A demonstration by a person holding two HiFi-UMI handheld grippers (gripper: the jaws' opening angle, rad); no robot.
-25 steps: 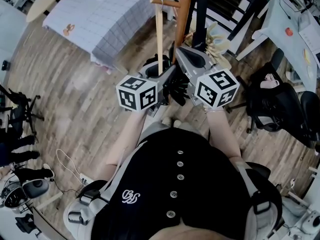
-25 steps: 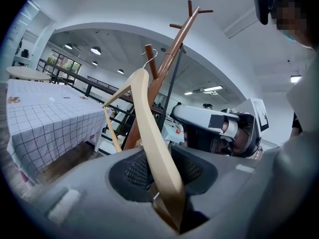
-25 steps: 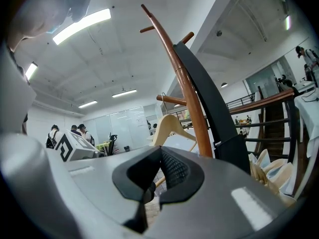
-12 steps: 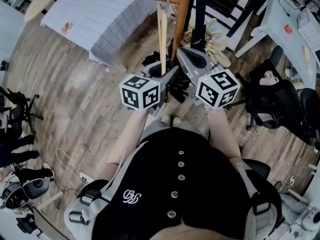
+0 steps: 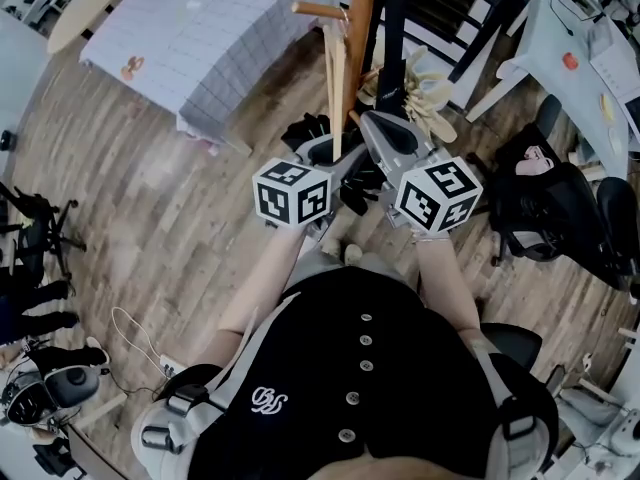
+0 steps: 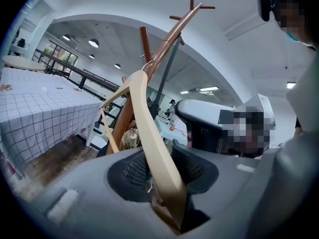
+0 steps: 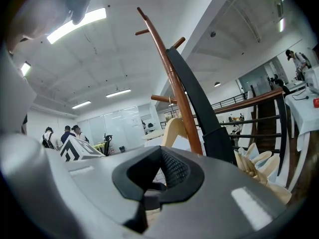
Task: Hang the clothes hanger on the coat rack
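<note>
A pale wooden clothes hanger (image 5: 335, 78) hangs down along the brown wooden coat rack (image 5: 360, 28), its top just under a short peg (image 5: 315, 10). In the left gripper view the hanger (image 6: 149, 128) runs up from between my jaws to its wire hook (image 6: 148, 64) against the rack's pole (image 6: 167, 39). My left gripper (image 5: 330, 150) (image 6: 164, 172) has the hanger's lower arm between its pads, which stand apart from it. My right gripper (image 5: 385, 133) (image 7: 159, 173) is open and empty beside it, with the rack (image 7: 174, 83) and hanger (image 7: 174, 128) beyond.
A table with a checked cloth (image 5: 200, 38) stands at the back left. Several pale hangers (image 5: 425, 83) lie at the rack's foot by a dark slanted post (image 5: 400, 18). A black office chair (image 5: 560, 208) and white desk (image 5: 590, 48) are at the right.
The hanger and my left gripper have shifted right, closer to the rack's pole. The right gripper has stayed about where it was.
</note>
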